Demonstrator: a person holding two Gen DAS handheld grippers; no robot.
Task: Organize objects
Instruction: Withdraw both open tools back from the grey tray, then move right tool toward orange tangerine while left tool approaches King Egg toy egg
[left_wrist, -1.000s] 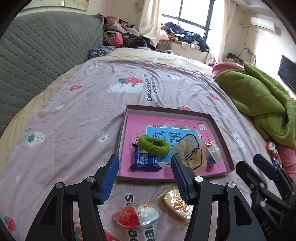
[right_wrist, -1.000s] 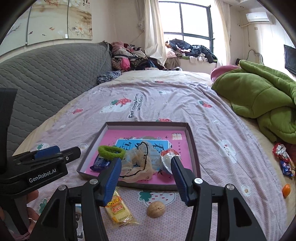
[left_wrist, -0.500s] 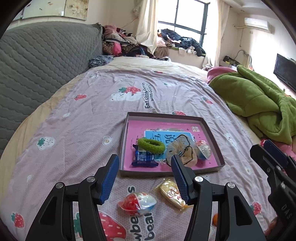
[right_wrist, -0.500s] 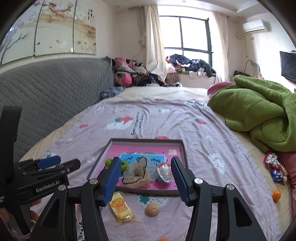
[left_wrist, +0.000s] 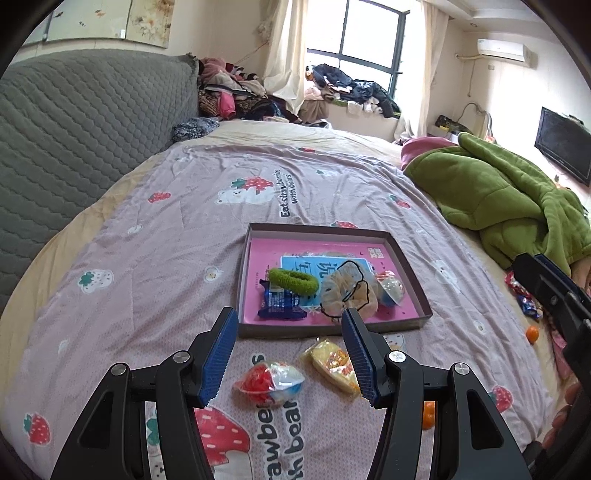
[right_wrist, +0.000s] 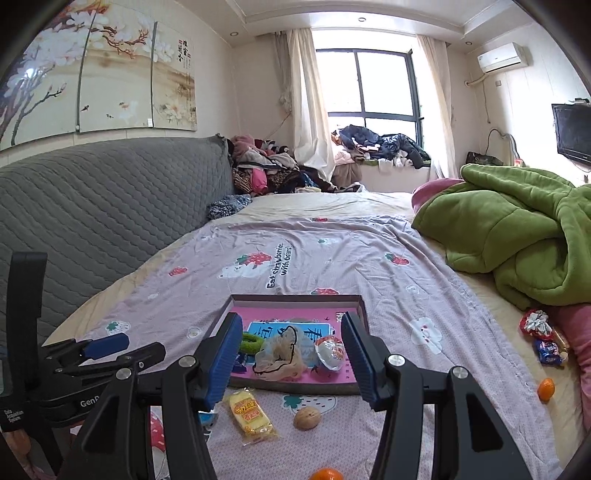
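A shallow box (left_wrist: 406, 258) with a pink bottom lies on the bed. It holds a green hair tie (left_wrist: 293, 281), a blue snack packet (left_wrist: 280, 303), a beige mesh pouch (left_wrist: 349, 293) and a clear capsule (left_wrist: 390, 290). In front of it lie a red-and-white capsule (left_wrist: 269, 380) and a yellow snack pack (left_wrist: 334, 365). My left gripper (left_wrist: 290, 356) is open and empty above them. My right gripper (right_wrist: 291, 360) is open and empty, above the yellow pack (right_wrist: 251, 411) and a walnut (right_wrist: 307, 418). The box also shows in the right wrist view (right_wrist: 360, 306).
A green blanket (right_wrist: 517, 236) is heaped at the right. Small oranges (right_wrist: 546, 389) and candy wrappers (right_wrist: 539, 328) lie near the bed's right edge. A grey quilted headboard (right_wrist: 92, 206) runs along the left. Clothes (right_wrist: 266, 170) pile up at the far end.
Both grippers have drawn back and risen away from the box, so more of the bed and room shows. Both stay open. The objects have not moved.
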